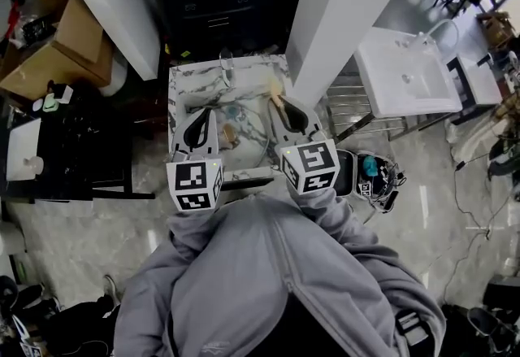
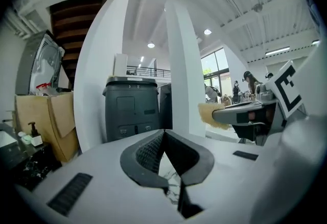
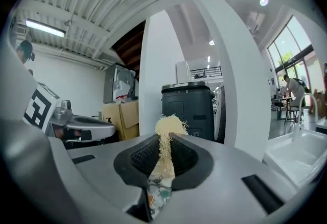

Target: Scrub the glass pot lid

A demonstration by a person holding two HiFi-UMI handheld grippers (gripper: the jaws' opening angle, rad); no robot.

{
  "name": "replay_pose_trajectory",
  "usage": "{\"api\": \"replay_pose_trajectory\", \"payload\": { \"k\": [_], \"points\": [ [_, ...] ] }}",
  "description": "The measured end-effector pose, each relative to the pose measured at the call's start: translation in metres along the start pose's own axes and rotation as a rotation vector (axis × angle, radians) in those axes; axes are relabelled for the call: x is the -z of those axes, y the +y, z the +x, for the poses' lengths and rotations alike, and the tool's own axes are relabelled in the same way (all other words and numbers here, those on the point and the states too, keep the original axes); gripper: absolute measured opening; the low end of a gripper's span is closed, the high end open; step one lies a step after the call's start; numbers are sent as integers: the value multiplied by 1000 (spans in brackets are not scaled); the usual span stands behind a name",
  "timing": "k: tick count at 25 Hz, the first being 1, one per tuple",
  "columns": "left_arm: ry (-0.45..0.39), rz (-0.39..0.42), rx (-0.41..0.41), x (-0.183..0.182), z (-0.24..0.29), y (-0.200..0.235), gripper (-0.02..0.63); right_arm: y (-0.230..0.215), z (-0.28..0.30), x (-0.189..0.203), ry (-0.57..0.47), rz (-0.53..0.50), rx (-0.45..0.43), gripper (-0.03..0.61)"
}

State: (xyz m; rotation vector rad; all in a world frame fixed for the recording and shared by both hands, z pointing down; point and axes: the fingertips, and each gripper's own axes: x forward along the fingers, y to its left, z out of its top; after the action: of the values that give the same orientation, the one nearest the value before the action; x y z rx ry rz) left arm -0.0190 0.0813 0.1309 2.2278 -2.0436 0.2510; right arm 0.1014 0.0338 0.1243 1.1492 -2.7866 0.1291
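Right claw [image 3: 163, 140] first: its jaws are clamped on a tan, fibrous scrubber [image 3: 170, 126]. The frayed tuft pokes out past the tips and the rest is pinched flat between the pads. Left claw [image 2: 164, 135] has its jaws pressed together with nothing between them. I have both held up about level in front of the chest, so their own cameras look out across the room, not down at the work.

What the coming move turns on is that the work lies below and just beyond both sets of tips. From the head view, a marble-patterned basin [image 1: 183, 87] sits under them, with a faucet [image 1: 226, 69] at its far edge. Inside it, between the two claws, I see a pale roundish shape with a bluish spot. I take this for the glass pot lid [image 1: 231, 114], though it is too small for me to pick out a rim or knob. It looks roughly midway between the claws, so neither hand is clearly nearer, and being round it offers no long axis to line up on.

My judgement is that the scrubber claw must tip down onto it while the empty one steadies it. Glass on marble will likely skate.
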Motion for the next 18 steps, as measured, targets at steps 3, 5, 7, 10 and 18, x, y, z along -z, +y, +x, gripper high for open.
{"api": "replay_pose_trajectory", "payload": {
  "k": [3,5,7,10,18],
  "points": [
    [-22,-4,-18,-3,-5,-2,15,-1,-5,-3,-26,-8,23,57],
    [-37,0,-26,-6,-8,-3,15,1,-7,-5,-44,-19,24,57],
    [-52,8,-30,-8,-9,-5,15,4,-6,-6,-56,-30,20,57],
    [-65,20,-29,-8,-8,-6,15,9,-5,-4,-68,-26,5,57],
    [-53,16,-12,-3,13,-11,16,-2,4,7,-61,1,-13,57]
  ]
}}
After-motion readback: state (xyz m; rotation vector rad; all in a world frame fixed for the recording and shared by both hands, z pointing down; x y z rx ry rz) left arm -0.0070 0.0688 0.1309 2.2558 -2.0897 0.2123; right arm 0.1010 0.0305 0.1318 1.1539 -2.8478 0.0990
